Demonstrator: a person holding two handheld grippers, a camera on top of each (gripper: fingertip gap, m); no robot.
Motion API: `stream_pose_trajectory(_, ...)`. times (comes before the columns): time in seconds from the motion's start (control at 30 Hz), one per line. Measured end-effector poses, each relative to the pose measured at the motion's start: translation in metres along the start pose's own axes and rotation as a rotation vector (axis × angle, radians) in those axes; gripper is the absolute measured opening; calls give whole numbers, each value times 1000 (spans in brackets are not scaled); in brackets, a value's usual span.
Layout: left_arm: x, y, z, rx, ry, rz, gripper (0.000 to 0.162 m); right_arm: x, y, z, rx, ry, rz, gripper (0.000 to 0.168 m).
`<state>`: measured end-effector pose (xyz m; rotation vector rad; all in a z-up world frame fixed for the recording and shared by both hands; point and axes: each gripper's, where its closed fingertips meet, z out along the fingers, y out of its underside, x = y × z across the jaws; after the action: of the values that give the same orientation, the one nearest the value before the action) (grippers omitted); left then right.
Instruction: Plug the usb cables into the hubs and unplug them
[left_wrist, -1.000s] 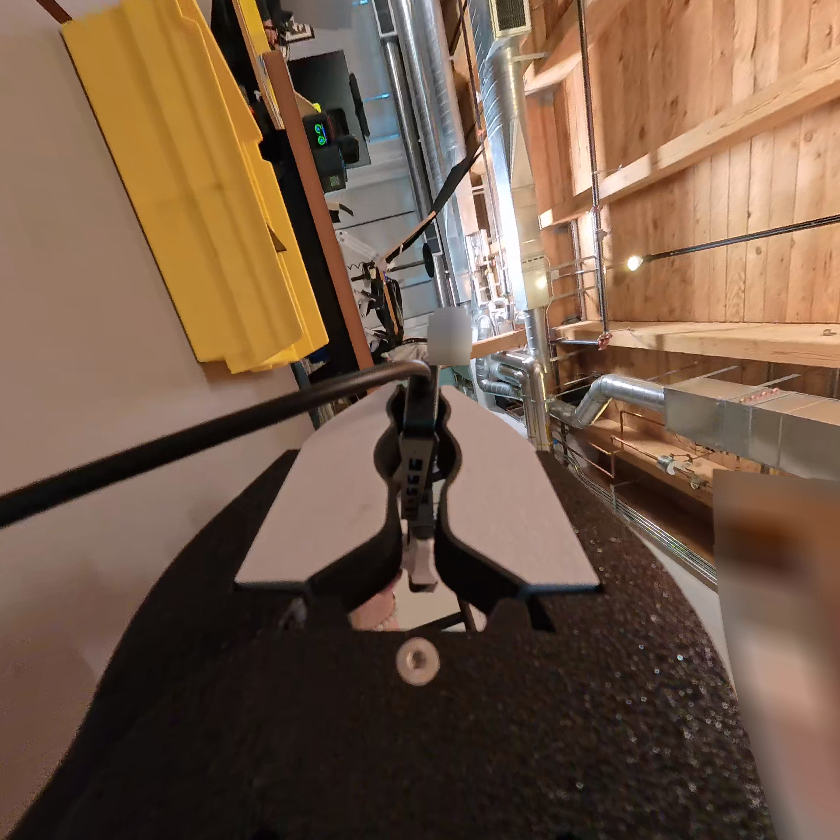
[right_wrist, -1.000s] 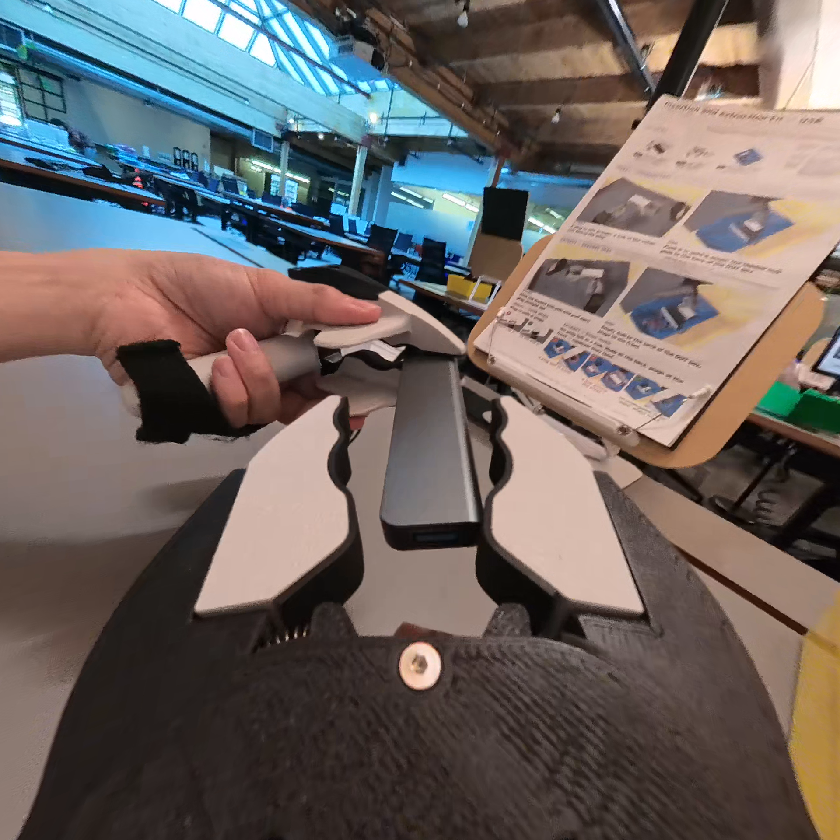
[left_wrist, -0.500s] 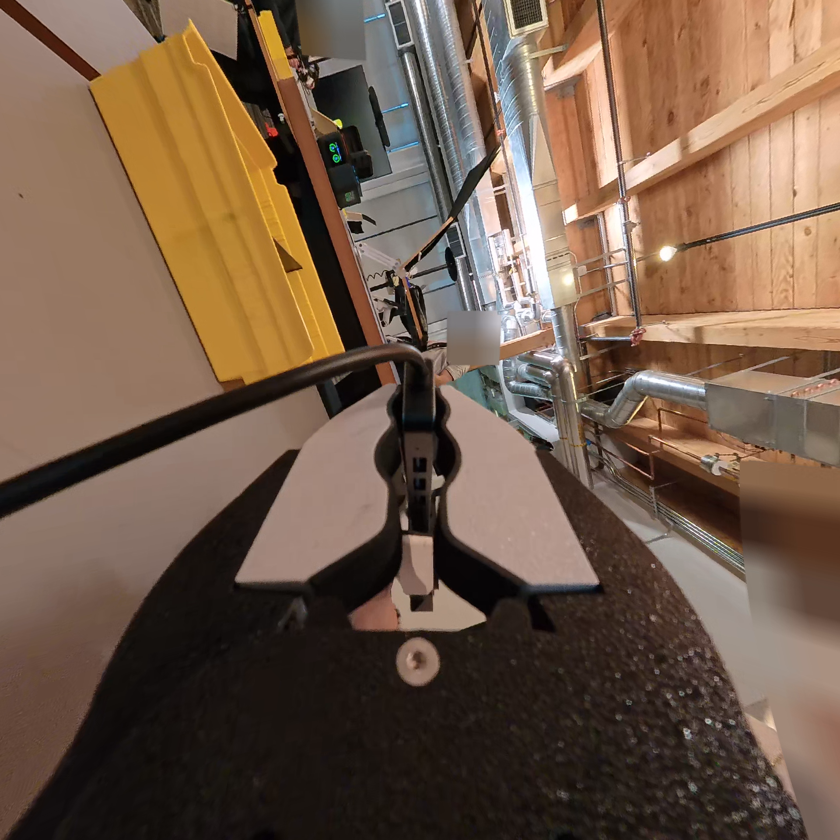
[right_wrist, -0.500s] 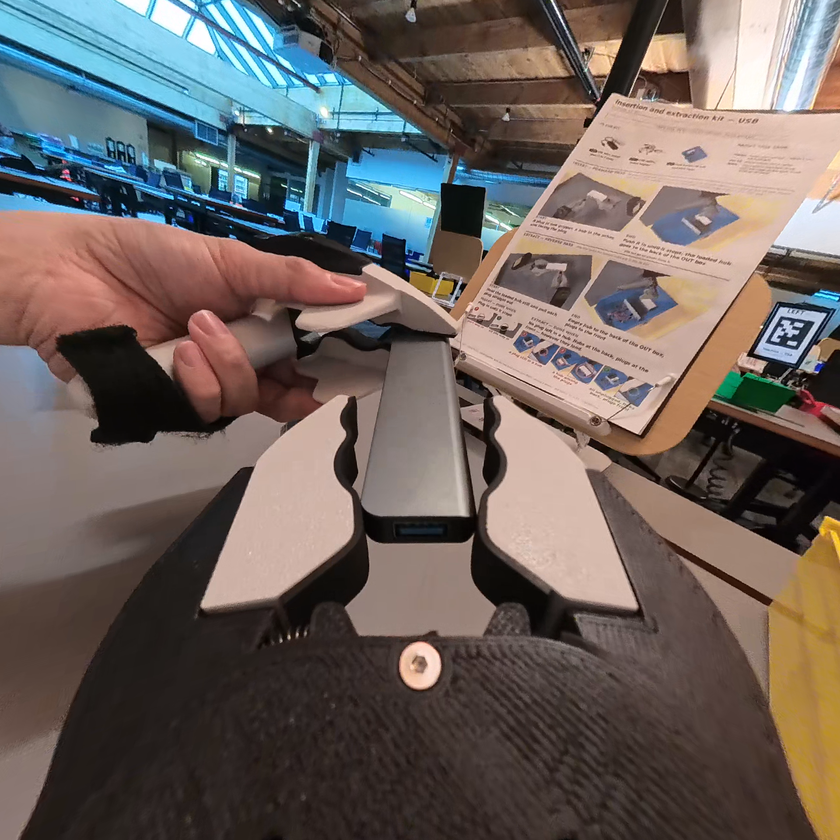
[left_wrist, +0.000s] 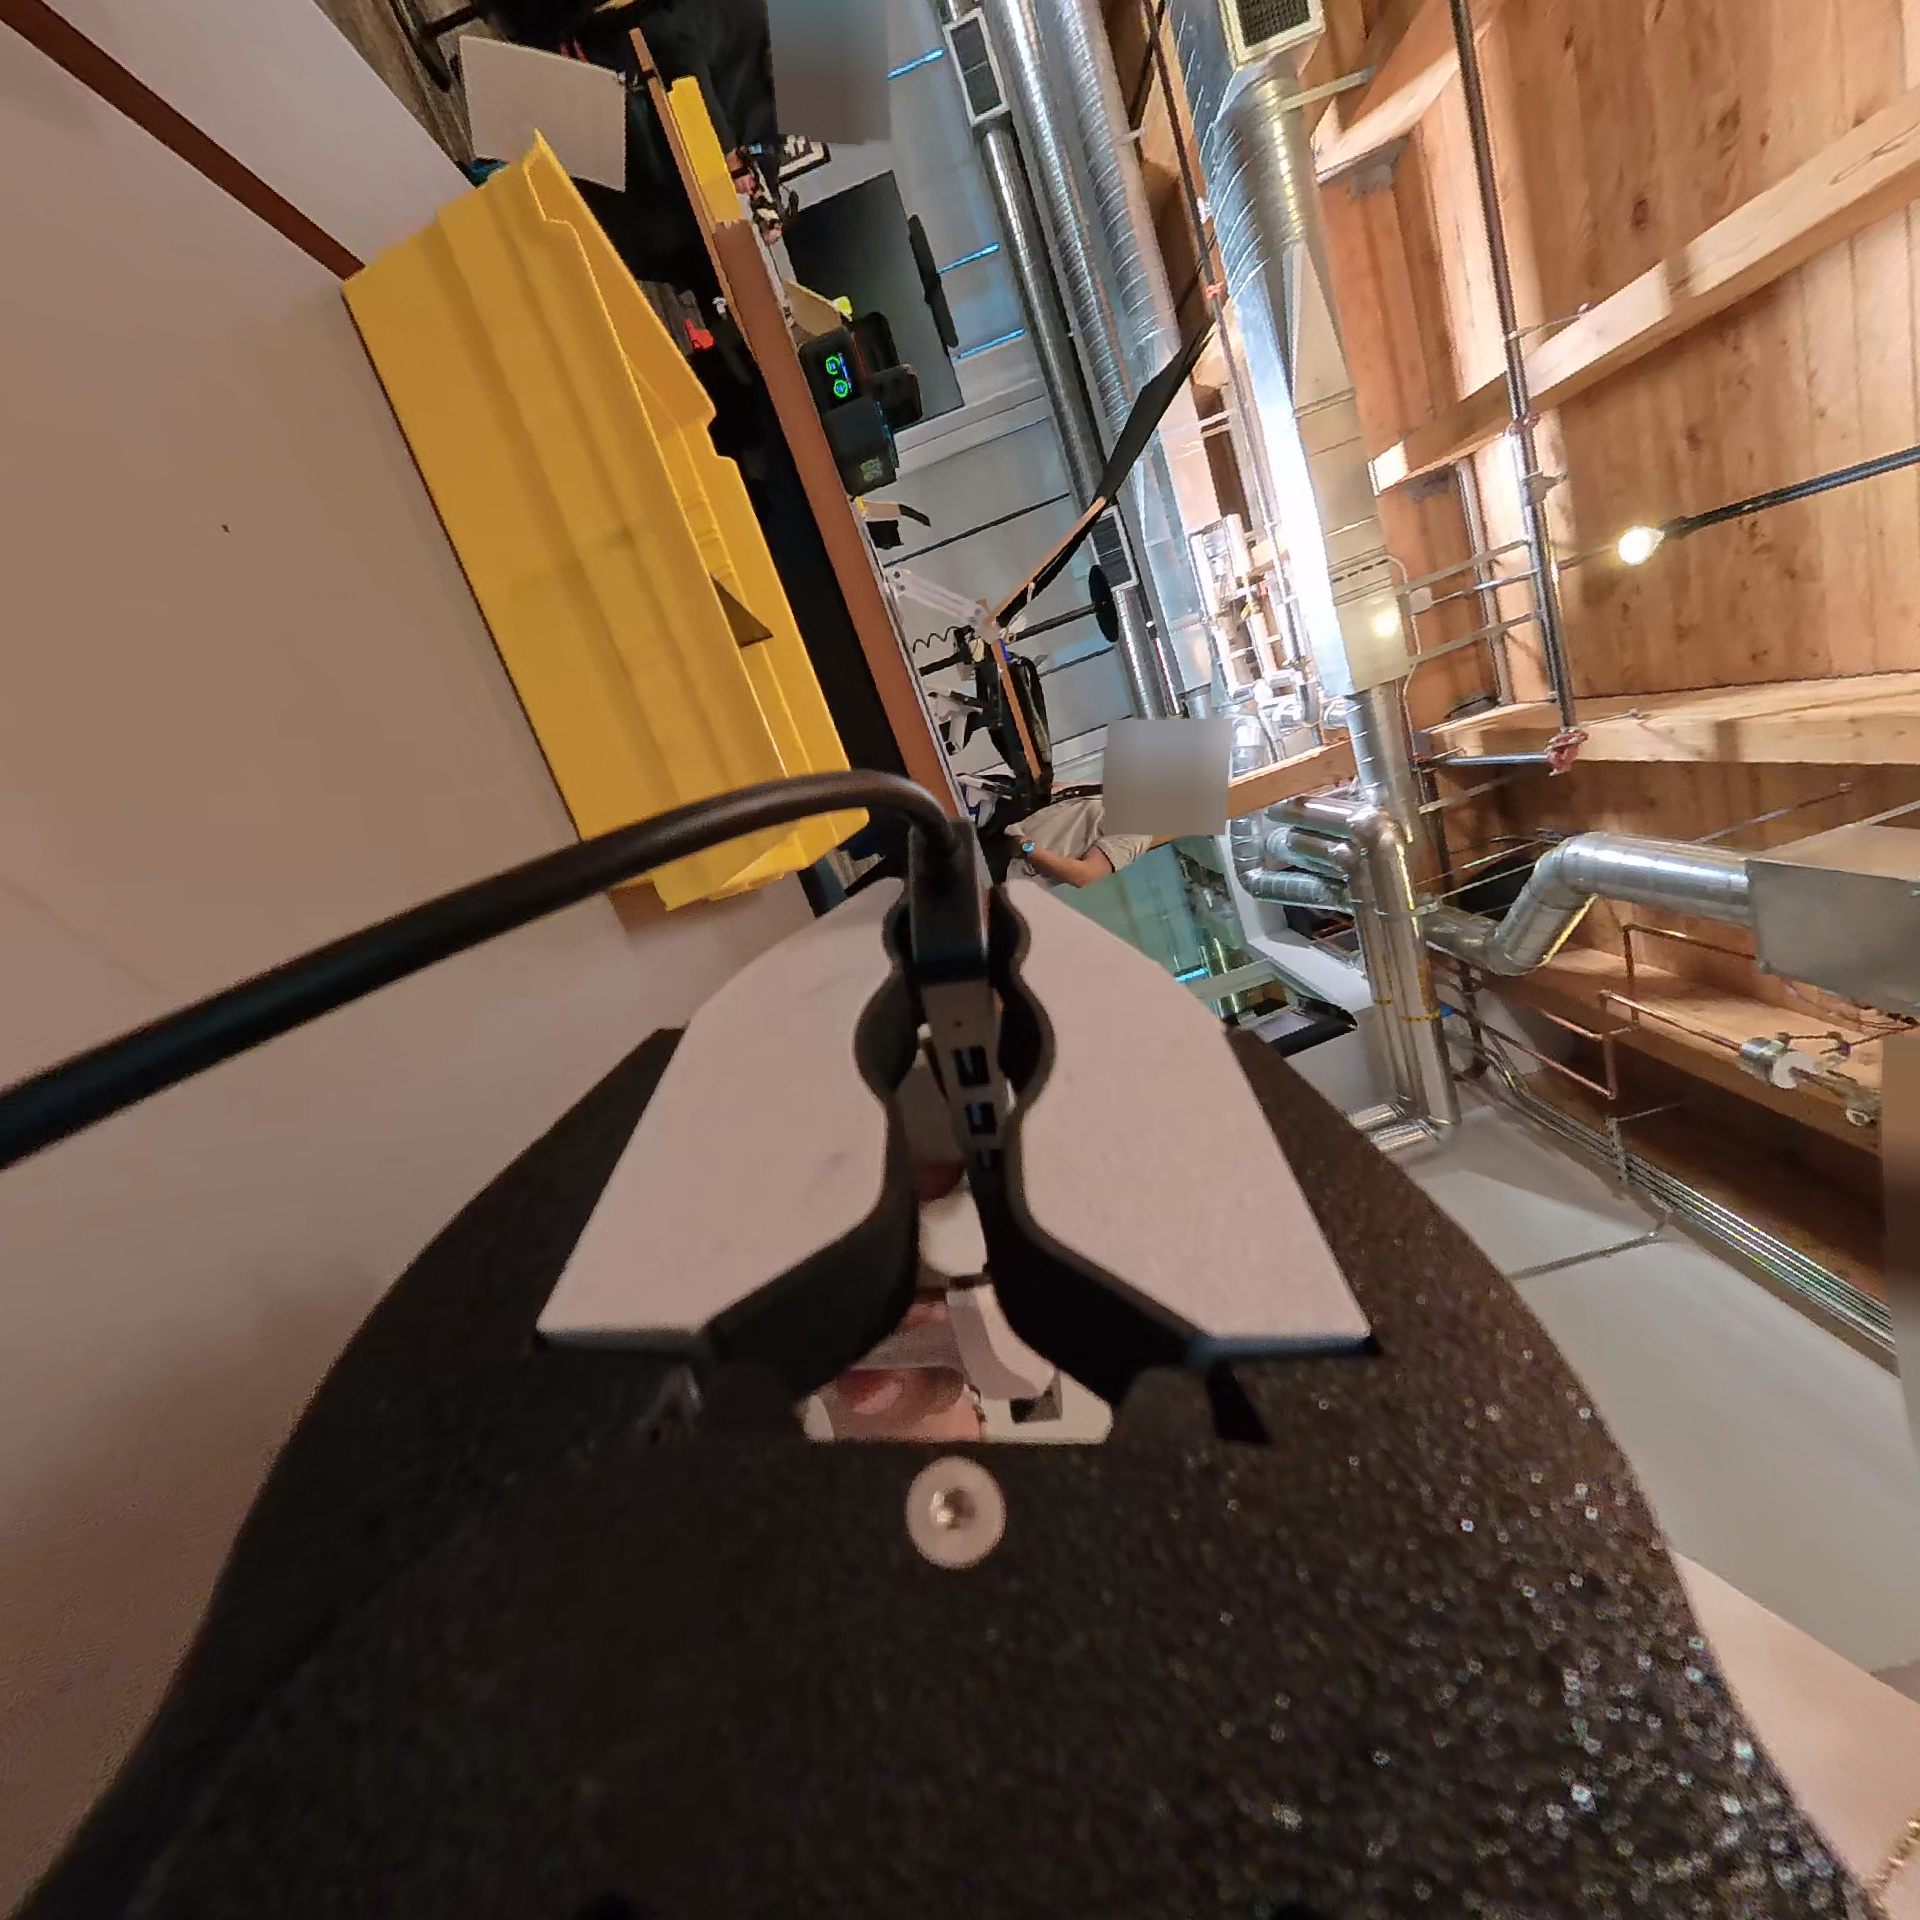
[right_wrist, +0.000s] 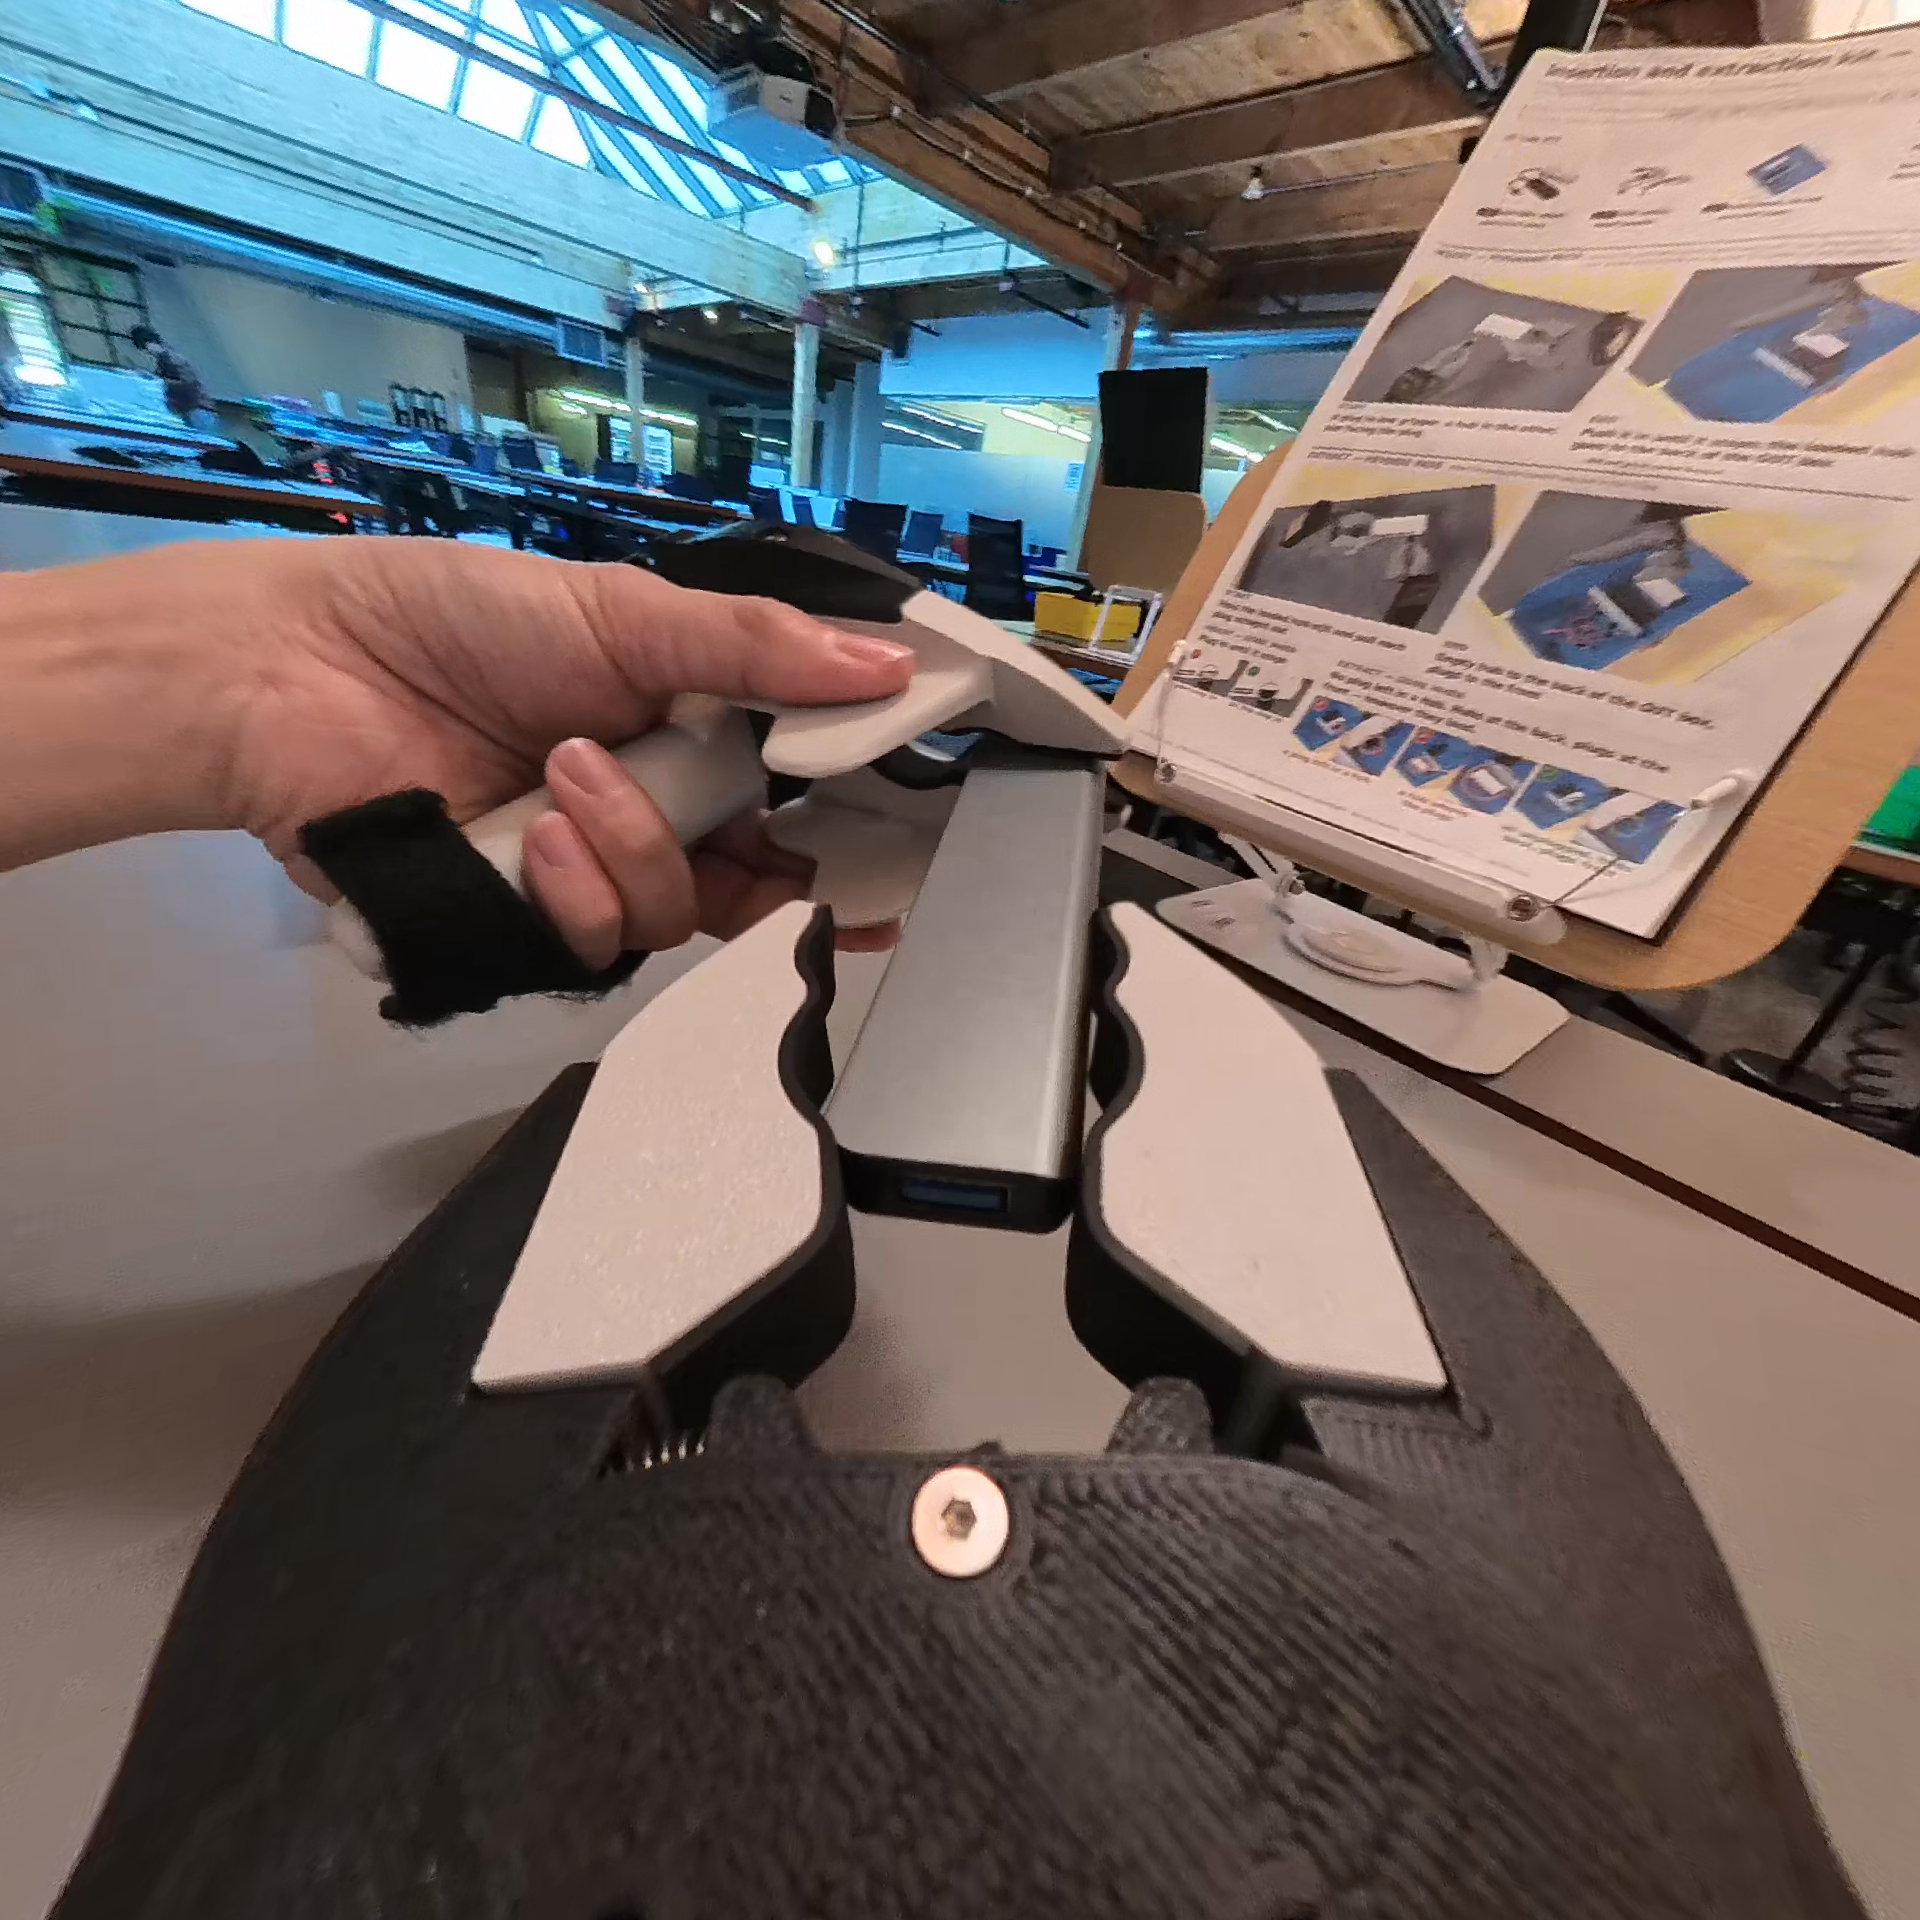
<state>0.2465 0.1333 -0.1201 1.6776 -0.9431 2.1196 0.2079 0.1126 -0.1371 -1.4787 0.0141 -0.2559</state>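
Above a pale bench in an open workshop: hub now deeper in the right hand-held gripper, closed onto its sides. Cable end clamped edge-on in the left hand-held gripper. Probably a handover; front port empty.

Pale table: document stand, yellow bin

both views are bright and evenly lit. in the right wrist view daylight pours through skylights, slightly blown out, and a soft shadow lies on the table under the hand. in the left wrist view a spot lamp glares against warm timber. wide-angle bending curves the edges; the black cable is blurred close up.
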Motion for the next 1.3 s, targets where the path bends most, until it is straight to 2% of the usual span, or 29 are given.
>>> stream_pose_trajectory(0.3,10,-2,-6,25,-14,31,10,-4,-3,2,9,-9,26,46)
stream_pose_trajectory(0.4,14,-5,-8,40,-15,43,10,3,-7,-1,46,28,67,36)
stream_pose_trajectory(0.5,12,-7,-7,50,-35,50,10,3,-4,0,29,17,96,36)
stream_pose_trajectory(0.67,12,-4,-3,5,-32,67,11,7,-9,-4,49,41,99,35)
stream_pose_trajectory(0.87,7,-9,-4,38,-53,115,23,19,-11,-8,81,91,190,35)
stream_pose_trajectory(1.13,14,0,-8,20,20,132,25,34,-15,-14,114,133,223,35)
stream_pose_trajectory(1.23,28,10,-15,-16,41,224,25,48,-17,-22,127,164,231,35)
stream_pose_trajectory(1.3,41,22,-23,-72,16,365,25,59,-23,-30,149,187,231,35)
